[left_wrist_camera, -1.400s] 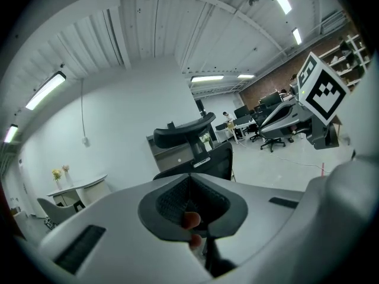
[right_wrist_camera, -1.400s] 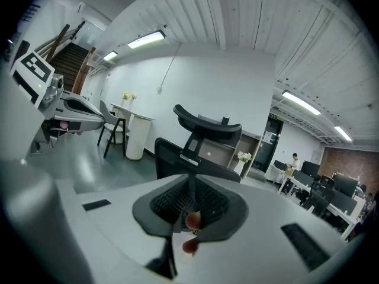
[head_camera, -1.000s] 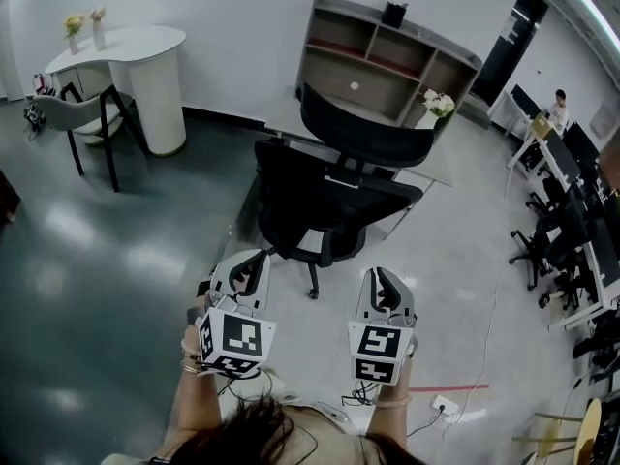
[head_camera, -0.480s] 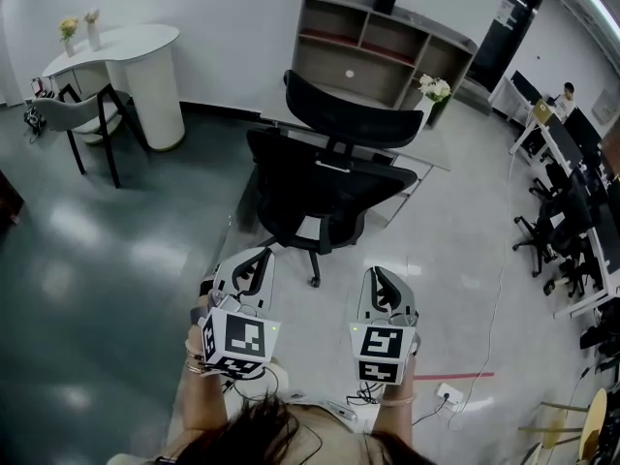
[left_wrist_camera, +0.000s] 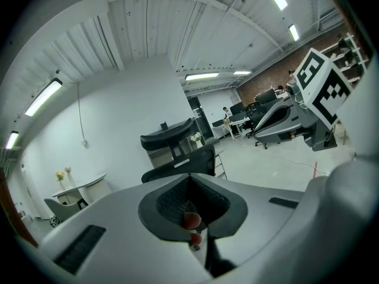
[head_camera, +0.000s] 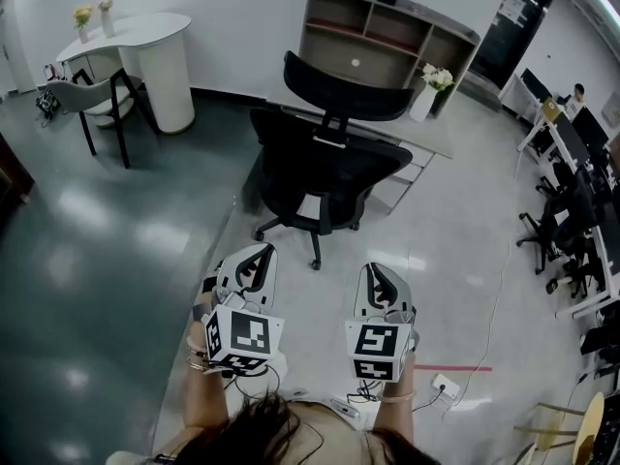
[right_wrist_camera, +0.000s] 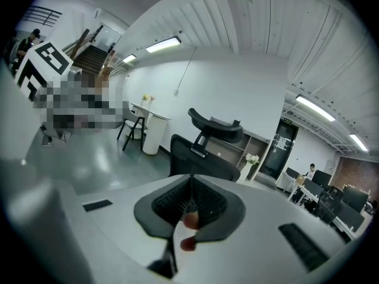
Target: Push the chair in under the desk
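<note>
Black mesh covered the office chair (head_camera: 325,168), which in the head view stood on the pale floor (head_camera: 436,260) with its back towards the person and its front against the thin grey tabletop (head_camera: 426,145). How far the seat reached under it could not be told. An open shelf unit (head_camera: 387,32) stood behind against the wall, with a vase of white flowers (head_camera: 429,92) beside it. Far to the left were a white rounded counter (head_camera: 145,42) and a grey chair (head_camera: 87,100). The left gripper (head_camera: 260,253) and the right gripper (head_camera: 376,272) were held side by side near the person, well short of the office chair and touching nothing. A red tape line (head_camera: 465,368) lay on the floor to the right.

In the left gripper view the fingers (left_wrist_camera: 169,201) were pressed together with nothing between them. The office chair showed beyond them, and the right gripper's marker cube hung at upper right.

In the right gripper view the fingers (right_wrist_camera: 169,205) likewise met, empty, with the office chair's back and headrest straight ahead.
</note>
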